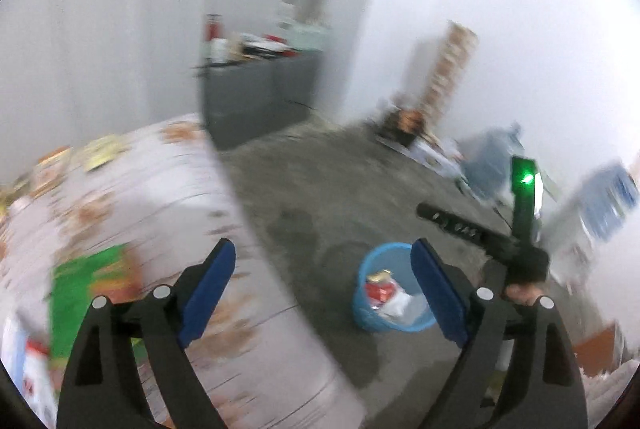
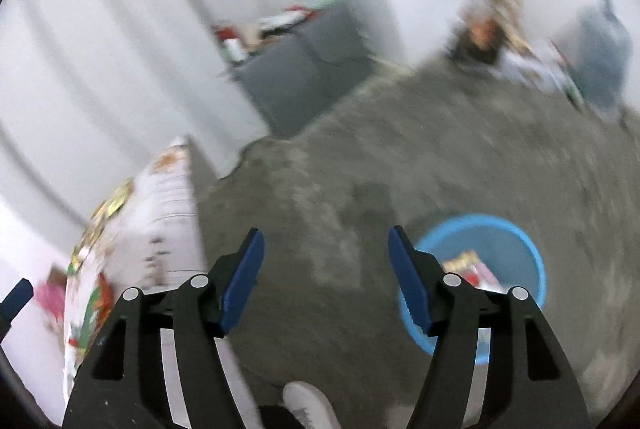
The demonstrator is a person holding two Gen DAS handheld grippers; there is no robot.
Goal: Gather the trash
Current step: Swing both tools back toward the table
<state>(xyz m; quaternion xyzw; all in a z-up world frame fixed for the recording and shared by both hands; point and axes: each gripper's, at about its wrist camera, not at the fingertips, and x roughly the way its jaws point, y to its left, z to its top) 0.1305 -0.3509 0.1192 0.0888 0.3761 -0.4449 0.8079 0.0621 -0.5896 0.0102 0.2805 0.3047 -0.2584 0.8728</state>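
Blue bin (image 2: 520, 241), lower right, already holds wrappers; both grippers released, empty.
Next: left gripper (image 1: 324, 293), right gripper (image 2: 324, 281) likely return to the table (image 1: 160, 197), left, for more trash.

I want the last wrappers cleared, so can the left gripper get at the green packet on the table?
Probably yes: the left gripper is open and empty, and the green packet lies uncovered on the table beside it.
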